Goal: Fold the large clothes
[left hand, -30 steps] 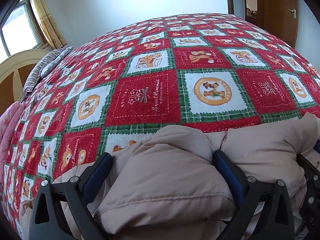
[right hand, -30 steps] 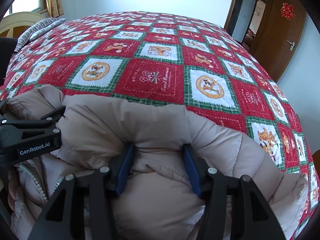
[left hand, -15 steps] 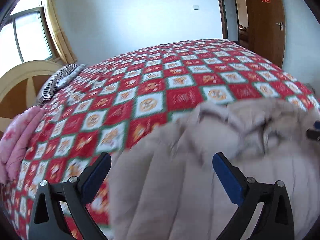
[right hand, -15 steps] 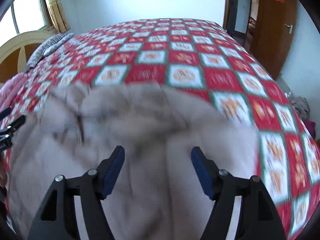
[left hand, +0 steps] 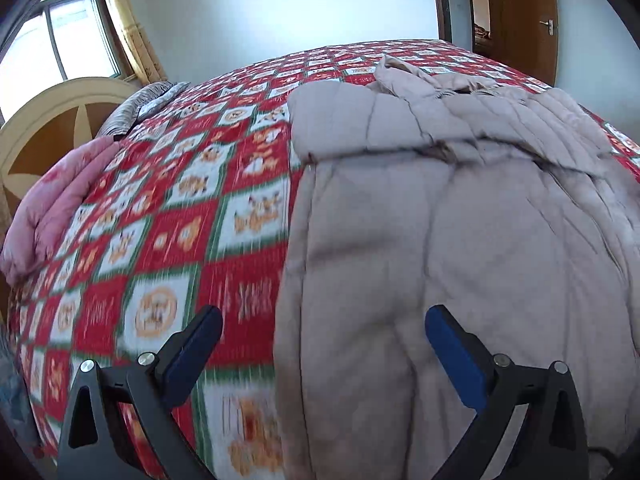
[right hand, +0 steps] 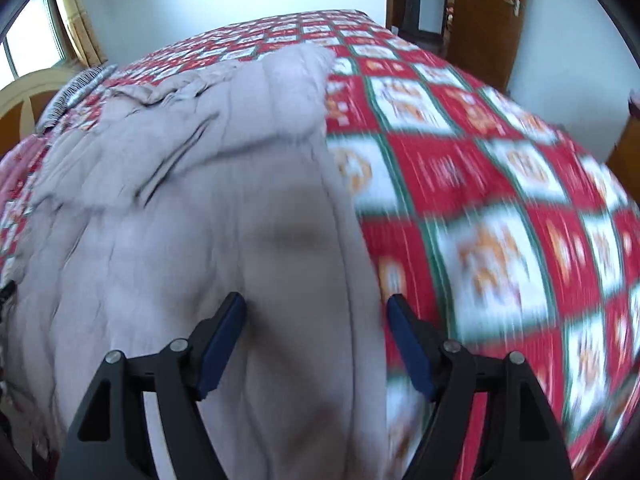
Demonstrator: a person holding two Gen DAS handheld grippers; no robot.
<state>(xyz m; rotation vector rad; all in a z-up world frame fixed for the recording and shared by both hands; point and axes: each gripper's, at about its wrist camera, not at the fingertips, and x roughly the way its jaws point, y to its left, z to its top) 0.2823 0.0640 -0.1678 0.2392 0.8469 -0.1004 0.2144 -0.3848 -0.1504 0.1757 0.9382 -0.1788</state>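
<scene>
A beige padded coat (left hand: pixel 440 220) lies spread lengthwise on the bed, its collar end toward the far side and crumpled folds across its upper part. My left gripper (left hand: pixel 323 316) is open above the coat's left edge, with its left finger over the bedspread and its right finger over the coat. In the right wrist view the same coat (right hand: pixel 200 220) fills the left half. My right gripper (right hand: pixel 315 300) hovers over the coat's right edge. Its jaws are opening, the fabric lies below them, and the pads press on nothing.
A red, green and white patchwork bedspread (left hand: pixel 180 220) covers the bed (right hand: pixel 480 180). A pink quilt (left hand: pixel 60 200) and a striped pillow (left hand: pixel 136 104) lie by the rounded headboard (left hand: pixel 48 120) on the left. A wooden door (left hand: pixel 524 12) stands at the far right.
Both grippers held bunched coat a second ago and have let it go. They have swept back toward the near end, and the coat now lies stretched out along the bed.
</scene>
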